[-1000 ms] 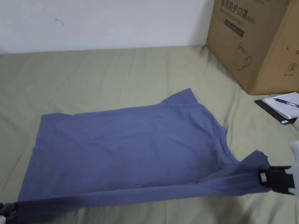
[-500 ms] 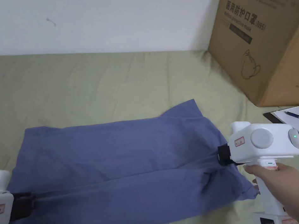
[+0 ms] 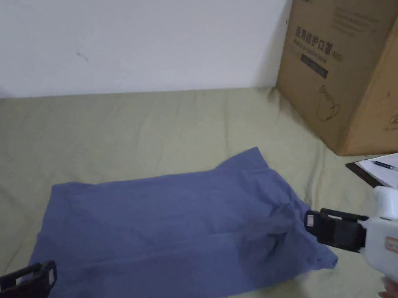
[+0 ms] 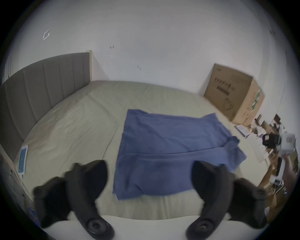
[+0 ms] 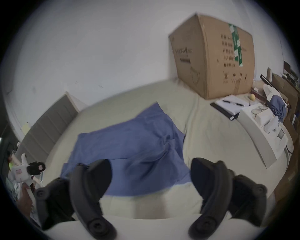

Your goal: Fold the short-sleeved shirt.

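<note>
Both tongs gape wide, empty — left tongs [image 3: 23, 288], right tongs [image 3: 325, 228] flank the blue shirt [image 3: 169, 225], folded lengthwise on the bed [image 3: 150, 125]; cardboard box [image 3: 349, 62] and clipboard [image 3: 385, 171] sit near the right tongs.

I note a circled 2 on the cardboard box [image 3: 349, 62], far right; its other print is unreadable.

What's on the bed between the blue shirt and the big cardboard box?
Nothing: in the head view, only bare green bedsheet lies between the blue shirt and the cardboard box. The clipboard with paper and pen sits further right, below the box.
</note>
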Tool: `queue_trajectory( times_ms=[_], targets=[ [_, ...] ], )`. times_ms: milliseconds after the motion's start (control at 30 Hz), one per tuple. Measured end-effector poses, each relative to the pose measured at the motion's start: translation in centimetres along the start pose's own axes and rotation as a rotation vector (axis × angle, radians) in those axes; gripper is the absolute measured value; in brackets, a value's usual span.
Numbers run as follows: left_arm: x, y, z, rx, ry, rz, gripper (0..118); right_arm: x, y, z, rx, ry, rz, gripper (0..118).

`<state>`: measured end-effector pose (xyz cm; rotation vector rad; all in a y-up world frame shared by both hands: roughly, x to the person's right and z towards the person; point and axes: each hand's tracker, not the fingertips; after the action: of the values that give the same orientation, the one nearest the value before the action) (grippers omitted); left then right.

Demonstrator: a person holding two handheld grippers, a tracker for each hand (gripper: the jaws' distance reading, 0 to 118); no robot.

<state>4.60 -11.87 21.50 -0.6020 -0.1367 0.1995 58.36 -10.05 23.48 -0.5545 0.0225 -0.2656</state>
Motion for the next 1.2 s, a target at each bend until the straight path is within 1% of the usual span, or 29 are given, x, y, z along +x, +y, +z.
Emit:
queue_trajectory(
  times_ms=[33, 67, 100, 133, 167, 233, 300, 367, 400, 467, 500, 600, 633, 667, 700, 733, 767, 800, 867, 1000, 1033, 1067, 1100, 1133, 1167, 1200],
  targets=[
    [0.2, -0.5, 1.4, 0.02, -0.011, 0.003, 48, -0.4, -0.8, 2.0, 0.04, 0.01, 0.003, 60],
    [0.5, -1.1, 2.6, 0.021, 0.006, -0.005, 5, -0.9, -1.6, 3.8, 0.056, 0.01, 0.001, 19],
    [0.8, -1.4, 3.2, 0.024, 0.03, -0.017, 0, -1.3, -2.0, 4.8, 0.054, 0.006, 0.001, 0],
    [1.1, -1.9, 4.5, 0.057, 0.071, -0.037, 0, -1.8, -2.8, 5.9, 0.097, 0.008, -0.012, 0],
    [0.9, -2.3, 5.7, 0.073, 0.045, -0.037, 0, -1.3, -3.6, 7.1, 0.082, -0.016, -0.024, 0],
    [0.7, -2.8, 7.2, 0.077, 0.022, -0.041, 0, -0.9, -3.9, 8.2, 0.082, 0.025, -0.07, 0],
    [1.3, -3.1, 7.6, 0.073, 0.03, -0.06, 0, -0.2, -4.2, 8.8, 0.071, 0.004, -0.093, 0],
    [1.3, -3.1, 7.9, 0.068, 0.026, -0.078, 0, 0.5, -2.6, 8.3, 0.049, -0.013, -0.089, 0],
    [1.4, -3.0, 7.8, 0.066, 0.028, -0.077, 0, 0.9, -2.0, 7.8, 0.026, -0.027, -0.072, 0],
    [0.9, -2.6, 7.9, 0.061, 0.029, -0.066, 0, 1.6, 0.6, 5.3, -0.085, -0.051, 0.0, 0],
    [0.8, -2.5, 7.8, 0.069, 0.03, -0.056, 0, 2.0, 2.0, 3.4, -0.179, -0.056, 0.015, 0],
    [0.5, -2.2, 7.5, 0.079, 0.033, -0.031, 0, 3.6, 3.6, -1.9, -0.333, -0.042, -0.021, 0],
    [0.3, -2.2, 7.4, 0.077, 0.036, -0.024, 0, 4.2, 4.7, -4.2, -0.38, -0.037, -0.038, 8],
    [0.5, -2.3, 6.9, 0.073, 0.038, -0.02, 0, 4.8, 5.0, -6.4, -0.448, -0.044, -0.051, 40],
    [0.4, -2.4, 6.7, 0.071, 0.041, -0.018, 0, 5.2, 4.8, -8.3, -0.514, -0.053, -0.074, 105],
    [0.3, -2.4, 6.5, 0.062, 0.046, -0.017, 0, 5.8, 4.4, -9.8, -0.497, -0.045, -0.107, 117],
    [0.3, -2.5, 6.1, 0.051, 0.053, -0.02, 0, 6.4, 4.4, -11.7, -0.508, -0.052, -0.149, 110],
    [0.4, -2.6, 5.8, 0.046, 0.059, -0.022, 0, 7.0, 4.1, -13.2, -0.532, -0.068, -0.175, 107],
    [0.1, -2.8, 5.2, 0.024, 0.069, -0.025, 0, 8.1, 3.5, -15.1, -0.575, -0.099, -0.242, 110],
    [-1.1, -3.6, 3.3, -0.03, 0.095, -0.025, 0, 10.0, 2.7, -17.0, -0.608, -0.124, -0.36, 110],
    [-1.2, -3.8, 2.9, -0.041, 0.1, -0.022, 0, 10.5, 0.8, -17.8, -0.617, -0.134, -0.388, 108],
    [-1.2, -4.0, 2.6, -0.051, 0.104, -0.021, 0, 10.9, 0.3, -18.2, -0.628, -0.142, -0.411, 101],
    [-1.3, -4.1, 2.3, -0.059, 0.106, -0.021, 0, 11.1, -0.1, -18.1, -0.632, -0.143, -0.427, 80],
    [-1.4, -4.2, 2.0, -0.067, 0.111, -0.022, 0, 11.1, -0.4, -17.9, -0.635, -0.169, -0.412, 65],
    [-1.5, -4.3, 1.7, -0.072, 0.116, -0.021, 0, 11.5, -0.5, -18.0, -0.615, -0.2, -0.339, 54],
    [-1.3, -4.5, 1.7, -0.074, 0.118, -0.02, 0, 11.6, -0.4, -17.8, -0.612, -0.185, -0.307, 39]
  ],
)
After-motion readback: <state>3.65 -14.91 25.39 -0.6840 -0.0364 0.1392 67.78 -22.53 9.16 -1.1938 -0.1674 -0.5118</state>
